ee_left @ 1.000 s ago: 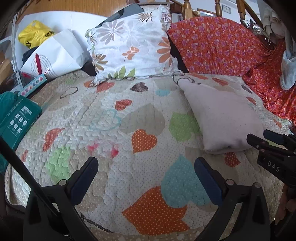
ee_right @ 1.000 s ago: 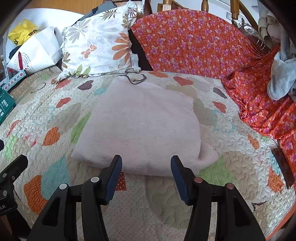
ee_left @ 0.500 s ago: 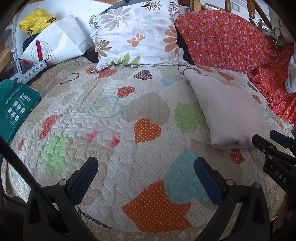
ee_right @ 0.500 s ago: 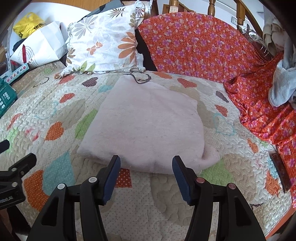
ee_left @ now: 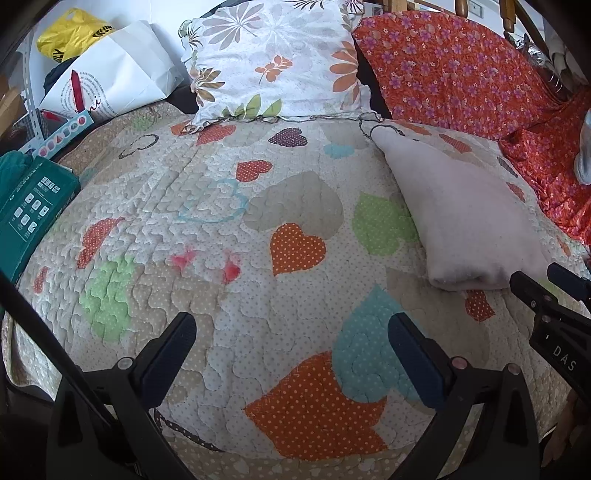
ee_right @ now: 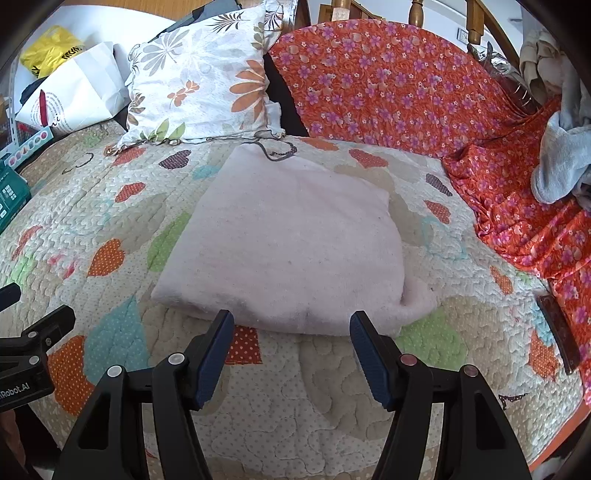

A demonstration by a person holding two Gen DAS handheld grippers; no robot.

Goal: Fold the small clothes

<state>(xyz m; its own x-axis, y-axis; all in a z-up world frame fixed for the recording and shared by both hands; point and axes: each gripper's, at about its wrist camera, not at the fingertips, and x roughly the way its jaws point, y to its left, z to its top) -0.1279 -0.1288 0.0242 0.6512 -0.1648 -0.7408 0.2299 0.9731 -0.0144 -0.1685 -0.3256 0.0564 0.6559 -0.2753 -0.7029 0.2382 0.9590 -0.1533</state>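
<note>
The folded pale pink garment lies flat on the heart-patterned quilt, its folded edge toward the near side and a small flap sticking out at its near right corner. The right gripper hovers just in front of that near edge, its jaws opening with nothing between them but bare quilt; the pads do not touch the cloth. The left gripper hangs well to the left of the garment over the open quilt, its jaws spread wide and empty.

At the far end, a dark cord lies across the garment's far corner, and a floral pillow leans up just beyond it. To the right, an orange flowered cloth covers the back and side, with a grey-blue garment heaped on it. A dark flat object rests near the quilt's right edge. Far left stand a white paper bag, a yellow bag and a green box.
</note>
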